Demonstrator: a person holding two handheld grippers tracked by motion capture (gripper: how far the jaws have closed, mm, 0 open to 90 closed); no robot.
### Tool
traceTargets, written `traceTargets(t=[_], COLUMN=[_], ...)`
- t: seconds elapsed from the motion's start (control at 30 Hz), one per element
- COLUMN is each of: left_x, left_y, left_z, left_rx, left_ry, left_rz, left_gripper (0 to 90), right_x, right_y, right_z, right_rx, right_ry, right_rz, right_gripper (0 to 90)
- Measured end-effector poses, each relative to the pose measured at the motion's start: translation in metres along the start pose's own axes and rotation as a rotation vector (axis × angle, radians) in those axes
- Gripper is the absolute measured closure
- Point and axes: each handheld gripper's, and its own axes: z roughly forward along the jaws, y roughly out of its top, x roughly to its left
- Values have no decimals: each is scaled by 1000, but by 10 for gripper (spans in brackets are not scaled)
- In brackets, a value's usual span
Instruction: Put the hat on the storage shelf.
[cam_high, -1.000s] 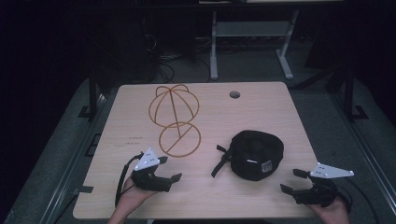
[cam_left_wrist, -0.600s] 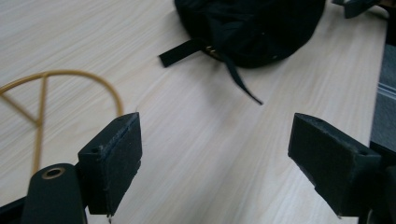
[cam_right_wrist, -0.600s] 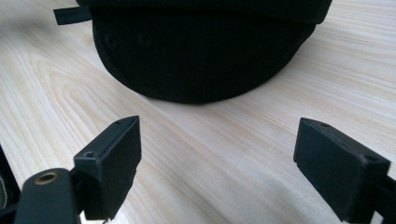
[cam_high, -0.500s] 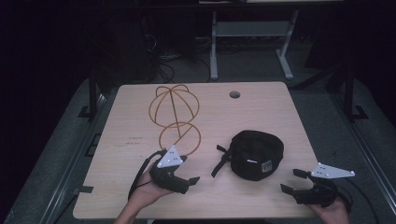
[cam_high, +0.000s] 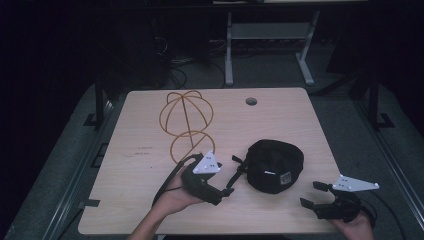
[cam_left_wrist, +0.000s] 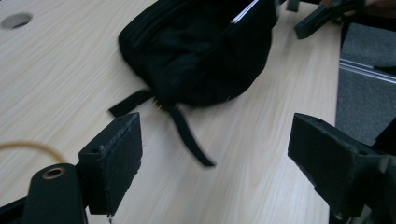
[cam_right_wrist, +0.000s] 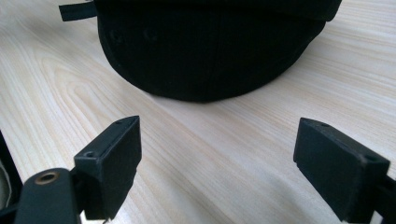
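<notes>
- The black cap (cam_high: 275, 166) lies on the table (cam_high: 150, 155), near the right side.
- The left gripper (cam_high: 225, 191) is just left of its strap, fingers wide open.
- The right gripper (cam_high: 309, 195) waits to the cap's right, fingers open too.

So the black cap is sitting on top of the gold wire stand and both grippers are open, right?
Not quite. The black cap lies flat on the table, beside the gold wire stand, as the high view shows. Both the left gripper and the right gripper are open.
</notes>
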Motion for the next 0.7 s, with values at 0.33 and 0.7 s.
traceTargets(t=[0.33,0.7], left_x=[-10,-17], left_y=[31,48], left_z=[27,52], left_rx=[21,40], left_ry=[-53,-79], left_rz=[52,99], left_gripper=[186,190], right_x=[-1,-1], right_y=[0,0], right_z=[-1,1], right_rx=[-8,-6], right_ry=[9,13], right_rz=[3,-10], right_gripper=[147,148])
